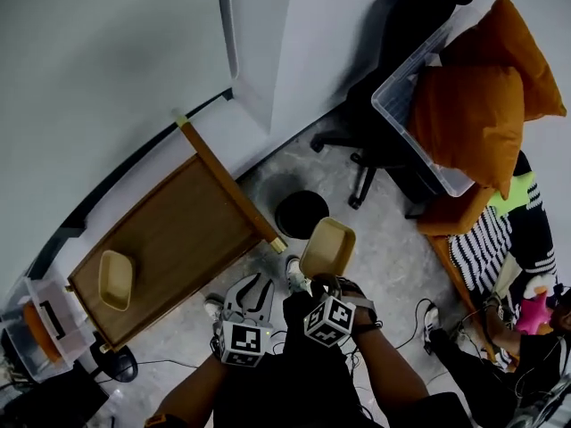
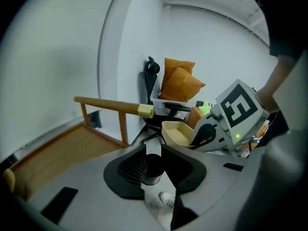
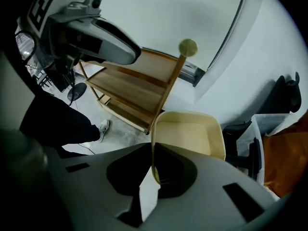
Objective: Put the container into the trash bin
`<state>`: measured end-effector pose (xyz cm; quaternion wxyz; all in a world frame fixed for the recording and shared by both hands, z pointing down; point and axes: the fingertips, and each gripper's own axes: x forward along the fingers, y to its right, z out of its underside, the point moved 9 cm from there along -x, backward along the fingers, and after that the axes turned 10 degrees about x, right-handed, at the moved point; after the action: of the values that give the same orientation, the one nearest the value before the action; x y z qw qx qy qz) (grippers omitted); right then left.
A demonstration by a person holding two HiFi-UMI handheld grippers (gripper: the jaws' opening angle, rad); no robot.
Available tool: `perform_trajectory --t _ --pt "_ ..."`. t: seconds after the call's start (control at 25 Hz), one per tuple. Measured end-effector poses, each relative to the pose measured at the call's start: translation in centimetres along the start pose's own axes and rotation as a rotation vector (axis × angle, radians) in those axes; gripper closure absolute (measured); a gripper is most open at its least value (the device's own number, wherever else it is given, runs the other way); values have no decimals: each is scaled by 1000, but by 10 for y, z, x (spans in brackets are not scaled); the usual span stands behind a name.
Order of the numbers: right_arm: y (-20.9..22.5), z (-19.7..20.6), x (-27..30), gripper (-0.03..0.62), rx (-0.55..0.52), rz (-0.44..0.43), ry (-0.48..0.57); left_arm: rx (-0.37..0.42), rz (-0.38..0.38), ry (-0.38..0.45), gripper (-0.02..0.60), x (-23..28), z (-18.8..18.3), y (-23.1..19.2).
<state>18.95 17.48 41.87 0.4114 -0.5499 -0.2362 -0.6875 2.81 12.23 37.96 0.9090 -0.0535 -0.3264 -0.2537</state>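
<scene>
A pale yellow container [image 1: 327, 246] hangs over the grey floor, my right gripper [image 1: 321, 280] shut on its near rim. In the right gripper view the rim stands pinched between the jaws [image 3: 154, 165], and the tray of the container [image 3: 190, 134] spreads beyond them. A black round trash bin [image 1: 302, 214] stands on the floor just past the container. My left gripper [image 1: 257, 288] hovers beside it on the left, open and empty. Through the gap of the left gripper [image 2: 153, 150] the dark bin [image 2: 154, 167] shows. The held container [image 2: 177, 131] and the right gripper [image 2: 211, 134] appear to that gripper's right.
A wooden rack [image 1: 169, 239] at left carries a second yellow container [image 1: 116, 279]. A black office chair [image 1: 384, 141] and a clear box [image 1: 406, 105] with orange cushions [image 1: 468, 114] stand at right. My shoe [image 1: 294, 275] and cables [image 1: 424, 315] lie on the floor.
</scene>
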Motion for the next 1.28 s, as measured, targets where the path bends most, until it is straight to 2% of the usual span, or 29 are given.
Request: perform_trajectory --t 0.16,0.32,0.52,0.6,0.72,0.92,1.08,1.28 --pt "46 13 29 565 -38 -24 0 -12 21 -35 483 50 -9 19" --pt "83 21 65 565 -69 -59 12 -41 -2 -72 483 98 -12 27" --pt "109 35 108 565 -124 -113 7 -83 -23 -113 483 143 -4 44" --pt "118 40 125 565 -141 -130 3 -122 -41 -135 482 158 -1 47" --pt "128 53 144 565 -148 -159 -6 -202 -67 -173 482 181 13 54" --pt "127 66 179 564 -176 -223 -8 -163 -43 -206 480 216 34 63" --pt "122 71 214 563 -202 -264 -10 -183 -51 -239 476 243 57 65" --pt "126 76 258 563 -180 -297 -28 -230 -74 -288 471 270 91 61"
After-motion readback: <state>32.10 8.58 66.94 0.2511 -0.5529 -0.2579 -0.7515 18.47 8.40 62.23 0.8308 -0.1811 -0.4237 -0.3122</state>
